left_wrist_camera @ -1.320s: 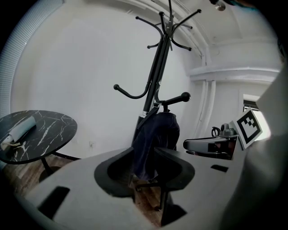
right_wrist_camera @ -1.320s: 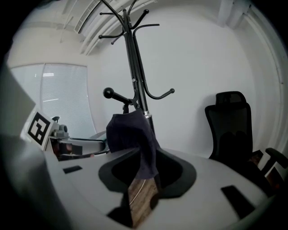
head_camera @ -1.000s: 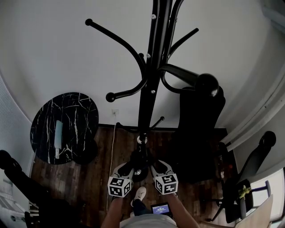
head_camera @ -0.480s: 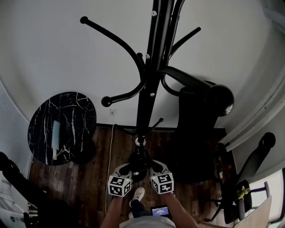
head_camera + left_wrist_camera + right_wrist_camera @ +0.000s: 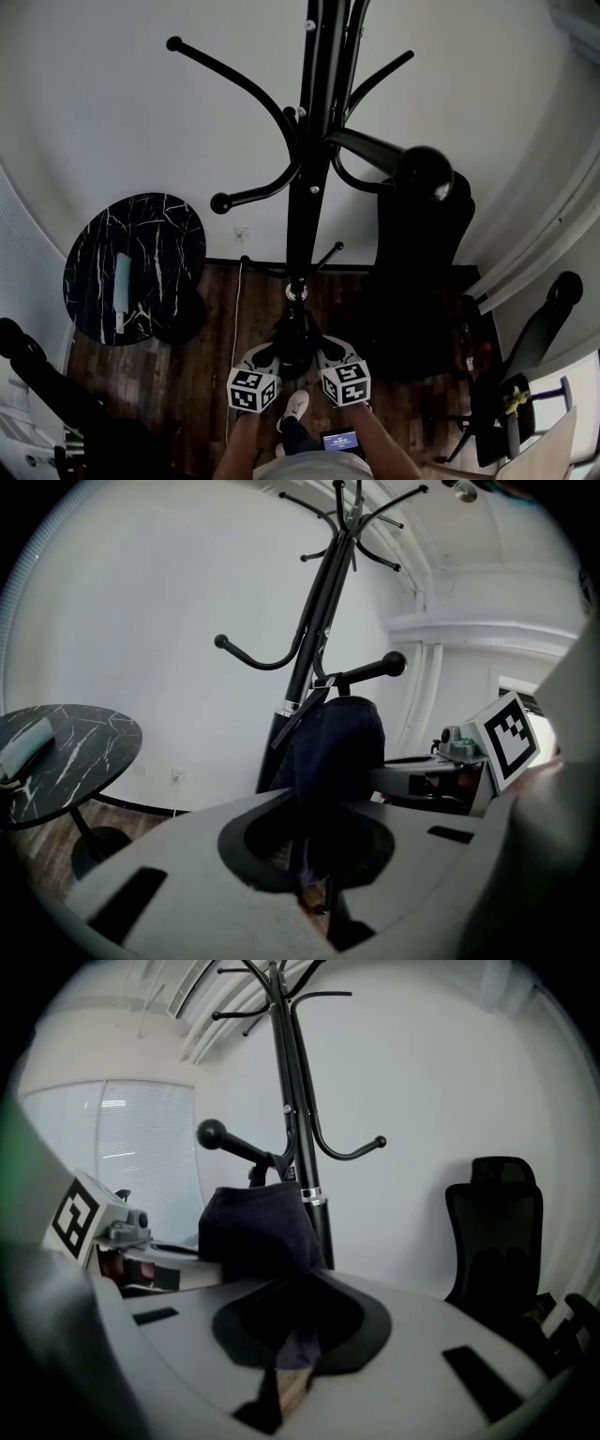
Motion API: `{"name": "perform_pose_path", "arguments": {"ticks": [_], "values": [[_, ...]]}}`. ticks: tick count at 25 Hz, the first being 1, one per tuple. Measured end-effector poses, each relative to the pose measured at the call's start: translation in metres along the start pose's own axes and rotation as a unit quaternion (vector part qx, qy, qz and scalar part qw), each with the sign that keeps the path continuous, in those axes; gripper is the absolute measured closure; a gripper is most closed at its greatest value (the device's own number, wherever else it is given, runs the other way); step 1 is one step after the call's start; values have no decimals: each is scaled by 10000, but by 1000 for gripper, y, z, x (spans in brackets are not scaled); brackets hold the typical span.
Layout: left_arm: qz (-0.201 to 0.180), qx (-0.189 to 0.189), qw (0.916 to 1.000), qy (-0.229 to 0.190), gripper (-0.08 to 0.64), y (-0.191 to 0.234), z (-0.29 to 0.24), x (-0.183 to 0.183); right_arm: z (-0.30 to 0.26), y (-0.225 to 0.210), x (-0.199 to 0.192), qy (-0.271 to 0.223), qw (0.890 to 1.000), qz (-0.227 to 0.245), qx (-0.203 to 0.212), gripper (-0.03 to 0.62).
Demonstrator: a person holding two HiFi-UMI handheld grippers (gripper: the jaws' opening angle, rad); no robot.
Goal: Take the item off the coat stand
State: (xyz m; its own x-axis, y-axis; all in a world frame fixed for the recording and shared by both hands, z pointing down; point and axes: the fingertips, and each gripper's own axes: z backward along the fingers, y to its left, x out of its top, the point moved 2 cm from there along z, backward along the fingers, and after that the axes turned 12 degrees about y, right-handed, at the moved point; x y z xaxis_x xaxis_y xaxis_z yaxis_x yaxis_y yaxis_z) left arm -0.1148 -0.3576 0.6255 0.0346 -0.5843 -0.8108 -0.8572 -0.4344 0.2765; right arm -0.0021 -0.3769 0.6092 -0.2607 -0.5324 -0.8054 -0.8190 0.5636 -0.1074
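Note:
A black coat stand [image 5: 305,187] rises in front of me. A dark blue cloth item [image 5: 336,747] hangs by a strap from one of its lower hooks [image 5: 375,667]. The cloth's lower end runs down between the jaws of my left gripper [image 5: 314,892], which are closing and pinch it. The same cloth item [image 5: 258,1227] shows in the right gripper view, its tip caught in the closing jaws of my right gripper [image 5: 286,1372]. In the head view, both the left gripper [image 5: 267,358] and the right gripper [image 5: 323,356] point at the pole's foot, side by side.
A round black marble table [image 5: 159,234] with a pale object [image 5: 123,281] on it stands at the left. A black office chair [image 5: 422,272] is right of the stand, with another chair [image 5: 539,337] at the far right. A white cable [image 5: 234,328] runs down to the wood floor.
The head view has swayed a little, so the stand's hooks sit differently. Both grippers have stayed by the pole's foot, hardly moving.

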Motion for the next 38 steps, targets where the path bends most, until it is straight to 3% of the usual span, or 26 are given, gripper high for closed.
{"name": "perform_pose_path", "arguments": {"ticks": [18,38], "values": [[-177,33,9998,-21,531,-29,35,-11,41,22,-12,-83,9995,315,-1,561],[-343,62,9993,-164,531,-47,65,-14,68,39,-18,-252,9995,207,28,563]]}}
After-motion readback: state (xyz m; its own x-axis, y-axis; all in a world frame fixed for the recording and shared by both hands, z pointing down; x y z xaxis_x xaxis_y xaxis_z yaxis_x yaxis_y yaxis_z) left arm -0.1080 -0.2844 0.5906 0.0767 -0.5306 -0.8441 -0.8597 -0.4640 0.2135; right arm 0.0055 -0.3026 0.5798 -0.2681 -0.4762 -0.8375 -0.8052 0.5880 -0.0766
